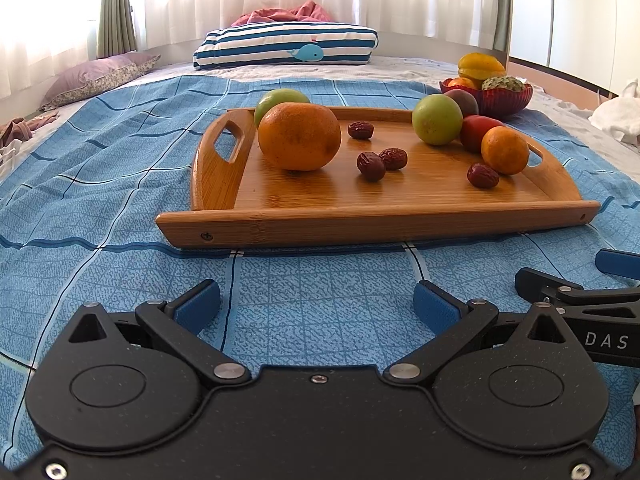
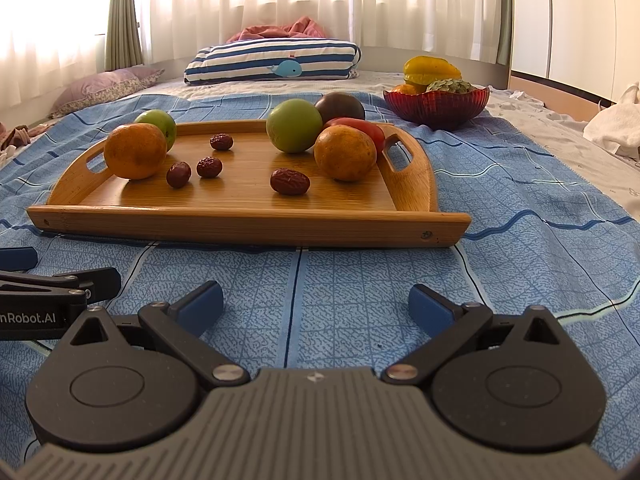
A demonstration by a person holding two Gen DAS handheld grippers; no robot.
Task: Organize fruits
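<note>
Fruit on a tray (image 1: 248,188) on the bed (image 1: 120,184).
We hold the left hand-held gripper (image 1: 316,304) and right hand-held gripper (image 2: 316,304) spread apart, empty, before the tray's near edge.

Striped whale pillow (image 1: 286,49), purple cushion (image 1: 98,78), perhaps rumpled pink bedding (image 1: 286,14).

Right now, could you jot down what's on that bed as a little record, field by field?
surface: blue checked cloth spread over a bed
tray: wooden tray with handle cut-outs
on tray: two oranges, two green fruits, a red fruit, four dried red dates
behind tray: dark round fruit, whether on the tray cannot be told
bowl: red bowl past the tray's right end, holding yellow starfruit and other fruit
left gripper: jaws open, empty, short of the tray
right gripper: jaws open, empty, short of the tray
</note>
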